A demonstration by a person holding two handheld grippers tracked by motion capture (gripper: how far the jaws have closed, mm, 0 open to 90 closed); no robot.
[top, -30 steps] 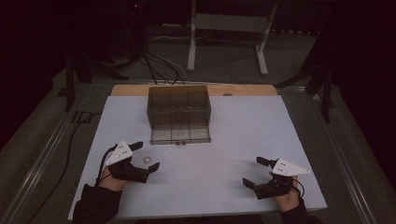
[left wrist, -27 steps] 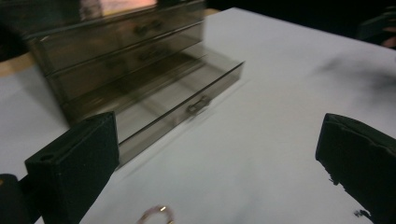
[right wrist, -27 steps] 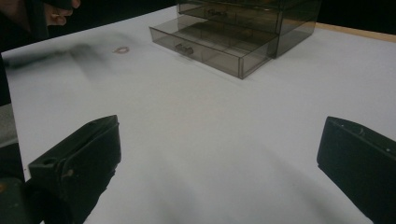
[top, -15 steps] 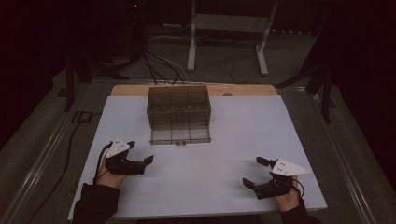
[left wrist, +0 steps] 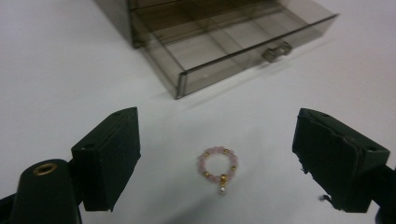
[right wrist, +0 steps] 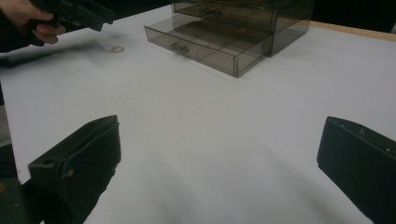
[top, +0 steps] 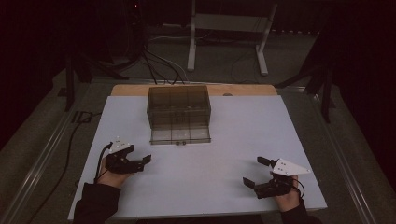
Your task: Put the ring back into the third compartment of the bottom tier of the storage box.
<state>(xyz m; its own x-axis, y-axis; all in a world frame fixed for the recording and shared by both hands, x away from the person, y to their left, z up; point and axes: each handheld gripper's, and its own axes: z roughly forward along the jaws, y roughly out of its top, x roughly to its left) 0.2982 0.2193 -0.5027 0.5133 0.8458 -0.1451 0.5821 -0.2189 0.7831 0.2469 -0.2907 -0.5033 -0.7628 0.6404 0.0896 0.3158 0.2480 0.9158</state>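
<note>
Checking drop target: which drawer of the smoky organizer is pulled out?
The bottom drawer of the organizer, slid out onto the table; the drawers above it sit flush.

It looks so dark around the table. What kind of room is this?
Probably a workshop or lab: a white table lit in a dark room, cables trailing across the floor, and a metal stand behind it.

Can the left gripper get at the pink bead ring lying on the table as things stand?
Probably yes. The left gripper has its fingers wide on either side of the bead ring, not yet touching it, with bare table around and the drawer beyond.
</note>
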